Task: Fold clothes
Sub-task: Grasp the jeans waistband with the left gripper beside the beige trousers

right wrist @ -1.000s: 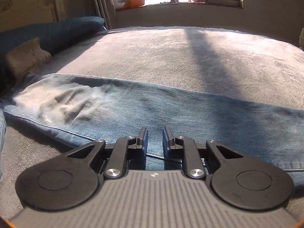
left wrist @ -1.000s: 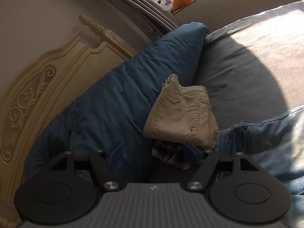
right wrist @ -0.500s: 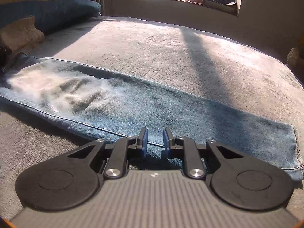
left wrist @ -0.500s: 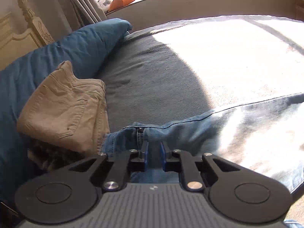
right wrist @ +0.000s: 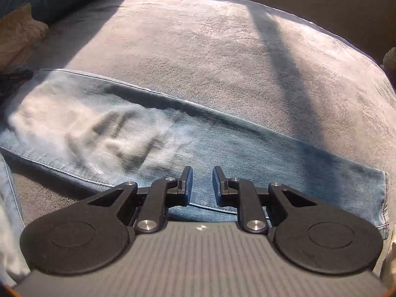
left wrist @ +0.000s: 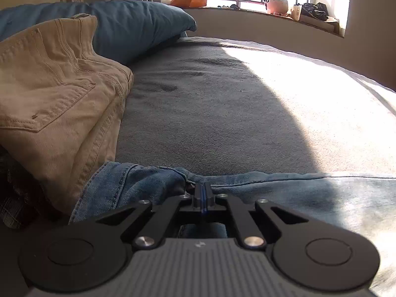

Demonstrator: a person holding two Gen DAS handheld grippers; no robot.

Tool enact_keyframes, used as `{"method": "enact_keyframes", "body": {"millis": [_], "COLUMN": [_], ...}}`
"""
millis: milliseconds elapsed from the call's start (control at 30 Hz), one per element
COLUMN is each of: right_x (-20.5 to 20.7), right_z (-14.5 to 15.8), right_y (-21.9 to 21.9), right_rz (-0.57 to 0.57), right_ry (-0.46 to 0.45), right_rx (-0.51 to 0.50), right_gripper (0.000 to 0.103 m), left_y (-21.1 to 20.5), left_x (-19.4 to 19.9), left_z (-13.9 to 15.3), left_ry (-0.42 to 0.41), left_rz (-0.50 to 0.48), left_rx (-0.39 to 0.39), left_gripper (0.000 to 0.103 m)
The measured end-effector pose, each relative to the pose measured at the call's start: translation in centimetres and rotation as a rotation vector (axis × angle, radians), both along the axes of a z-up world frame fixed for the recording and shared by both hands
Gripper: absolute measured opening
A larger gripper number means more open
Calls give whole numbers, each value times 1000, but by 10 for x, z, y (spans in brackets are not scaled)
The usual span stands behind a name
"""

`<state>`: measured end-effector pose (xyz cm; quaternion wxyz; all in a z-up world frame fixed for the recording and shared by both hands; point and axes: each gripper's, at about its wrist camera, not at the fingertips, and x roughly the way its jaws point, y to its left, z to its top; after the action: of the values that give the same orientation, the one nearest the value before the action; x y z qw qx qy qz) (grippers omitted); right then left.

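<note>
Your left gripper [left wrist: 203, 190] is clenched on the blue jeans [right wrist: 173, 143] at their waist, beside the folded khaki trousers [left wrist: 57, 94]; the right gripper [right wrist: 201, 182] hangs released over the leg. Next, probably grasp the hem.

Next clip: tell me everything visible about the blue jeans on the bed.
The blue jeans are faded, light-washed denim with stitched side seams, lying flat across the grey bedspread, one leg stretched out to its hem. The waist end bunches beside folded tan trousers, where the left hand-held gripper is shut on it. The right hand-held gripper hovers open above the leg.
</note>
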<state>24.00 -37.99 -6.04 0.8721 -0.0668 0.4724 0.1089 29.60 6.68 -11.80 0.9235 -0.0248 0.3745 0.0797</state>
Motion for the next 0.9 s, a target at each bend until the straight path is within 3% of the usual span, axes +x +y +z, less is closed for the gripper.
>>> {"method": "enact_keyframes", "body": {"millis": [167,200,267,333,433,533,633,667,700,733,767,833,900], "right_x": [23,21,12,-2,-14,-20,-34,-41,-48,-53,-56,-60,-54], "right_z": [-20,-30,-55,-60,-49,-47,-44,-43,-42,-42,-41,-43,-51], "right_y": [49,51,41,6,-44,-102,-153,-159,-166,-169,-169,-170,-176], "right_rz": [85,88,74,30,-116,-346,-593,-613,-634,-637,-615,-585,-616], "right_ry": [3,8,17,-18,-46,-46,-80,-96,-113,-127,-135,-140,-94], "right_rx": [181,189,112,143,105,59,157,190,222,253,281,311,238], "right_gripper": [16,15,15,14,15,17,17,19,19,19,19,17,17], "left_y": [0,0,3,6,1,-8,-11,-11,-11,-13,-15,-18,-22], "left_x": [-2,-2,-2,-1,-2,-3,-5,-7,-9,-14,-20,-32,-46], "left_z": [-4,-5,-6,-5,-7,-7,3,8,13,20,28,43,63], "left_ry": [-22,-26,-29,-29,-42,-45,-27,-24,-20,-31,-43,-67,-66], "left_rz": [-7,-8,-11,-10,-7,-13,-19,-17,-15,-21,-28,-43,-78], "left_rx": [3,0,-9,-21,10,65,75,72,70,78,88,107,133], "left_gripper": [3,3,3,3,3,3,5,14,37,48,55,54,54]}}
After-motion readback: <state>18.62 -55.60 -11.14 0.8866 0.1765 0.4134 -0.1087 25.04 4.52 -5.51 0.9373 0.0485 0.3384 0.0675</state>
